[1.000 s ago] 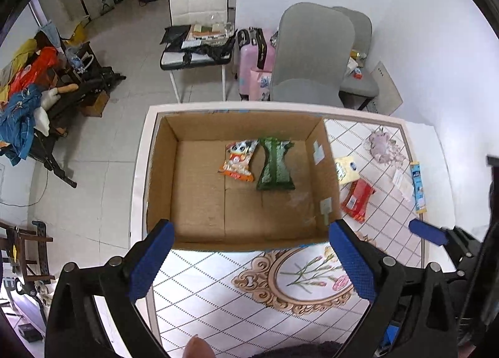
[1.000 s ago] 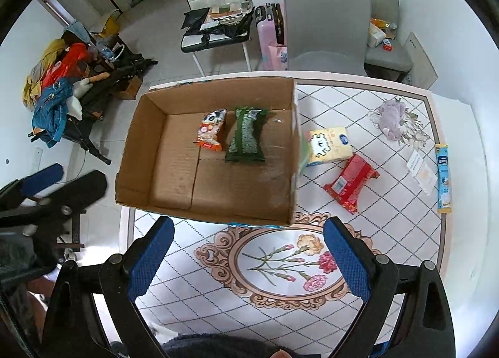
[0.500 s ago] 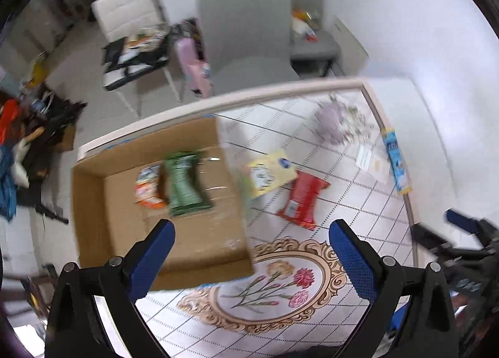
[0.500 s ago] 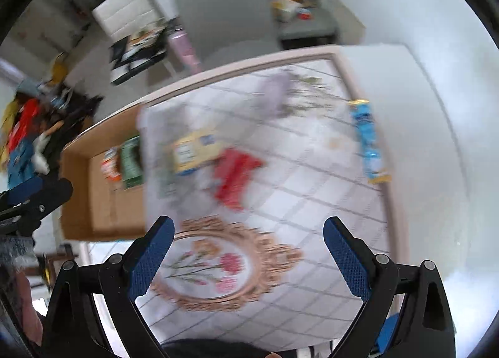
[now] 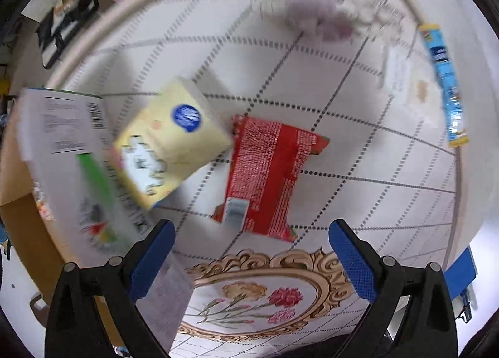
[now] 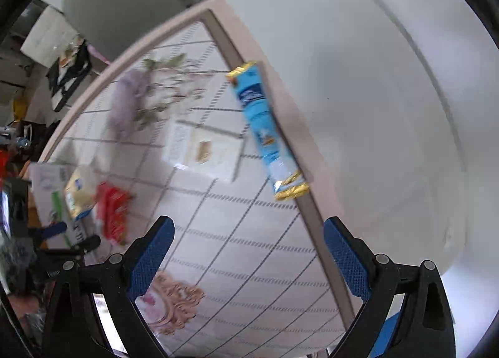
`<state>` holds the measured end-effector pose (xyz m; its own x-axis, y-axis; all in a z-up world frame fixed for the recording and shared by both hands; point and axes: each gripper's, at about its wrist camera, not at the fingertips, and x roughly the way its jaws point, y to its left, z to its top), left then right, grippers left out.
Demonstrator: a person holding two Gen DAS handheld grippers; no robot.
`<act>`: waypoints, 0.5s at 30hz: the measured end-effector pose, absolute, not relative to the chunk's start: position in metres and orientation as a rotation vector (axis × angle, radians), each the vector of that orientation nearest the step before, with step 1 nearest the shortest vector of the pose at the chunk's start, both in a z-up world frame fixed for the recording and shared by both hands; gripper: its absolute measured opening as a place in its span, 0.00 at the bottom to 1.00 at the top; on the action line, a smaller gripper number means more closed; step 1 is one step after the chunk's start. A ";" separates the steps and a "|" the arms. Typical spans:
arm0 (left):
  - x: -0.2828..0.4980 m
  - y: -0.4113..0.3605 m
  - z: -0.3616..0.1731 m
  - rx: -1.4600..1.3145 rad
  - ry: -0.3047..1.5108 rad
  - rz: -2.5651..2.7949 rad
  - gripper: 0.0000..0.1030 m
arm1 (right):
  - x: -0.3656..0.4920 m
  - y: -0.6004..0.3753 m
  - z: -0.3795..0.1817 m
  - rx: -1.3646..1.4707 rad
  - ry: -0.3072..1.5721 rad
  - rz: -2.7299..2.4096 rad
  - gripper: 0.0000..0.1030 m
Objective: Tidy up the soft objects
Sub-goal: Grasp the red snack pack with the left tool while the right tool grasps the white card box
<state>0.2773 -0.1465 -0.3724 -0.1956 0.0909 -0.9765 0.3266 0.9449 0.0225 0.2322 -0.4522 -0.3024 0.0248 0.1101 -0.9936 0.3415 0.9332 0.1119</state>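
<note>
The left gripper [image 5: 251, 259] hangs wide open over the table [image 5: 358, 146], its blue pads spread with nothing between them. Just beyond its tips lies a red snack packet [image 5: 268, 177], flat on the checked cloth, its far-left corner touching or nearly touching a yellow tissue pack [image 5: 171, 139]. That pack sits against the printed outer wall of the cardboard box [image 5: 62, 146], which fills the left side of the view and blurs near its top edge. To the right of the red packet the cloth is bare all the way to the table's right border. At the far side a lilac plush toy [image 5: 315, 8] rests close to the far edge, and a long blue wrapper [image 5: 444, 83] lies along the right border strip.

The right gripper [image 6: 249, 259] is likewise spread open and holds nothing. It hangs above the table's right edge, where the blue wrapper [image 6: 265, 127] lies lengthwise, partly over the border strip. Just left of it sits a pale flat card or packet [image 6: 202, 149]; the plush toy [image 6: 128, 99] is farther left, near the far edge. The red packet [image 6: 112, 211] and yellow pack [image 6: 79, 192] show small at the left, beside the left gripper's tips [image 6: 53, 230]. Bare checked cloth lies between the right gripper's pads and the wrapper.
</note>
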 end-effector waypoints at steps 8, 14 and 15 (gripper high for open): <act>0.281 -0.154 -0.408 0.275 1.816 -0.194 0.75 | 0.274 -0.424 -0.344 0.268 1.609 -0.029 0.95; 0.270 -0.158 -0.420 0.268 1.840 -0.185 0.52 | 0.313 -0.369 -0.375 0.006 1.688 0.137 0.95; 0.269 -0.158 -0.420 0.254 1.838 -0.179 0.51 | 0.316 -0.364 -0.380 -0.029 1.697 0.154 0.95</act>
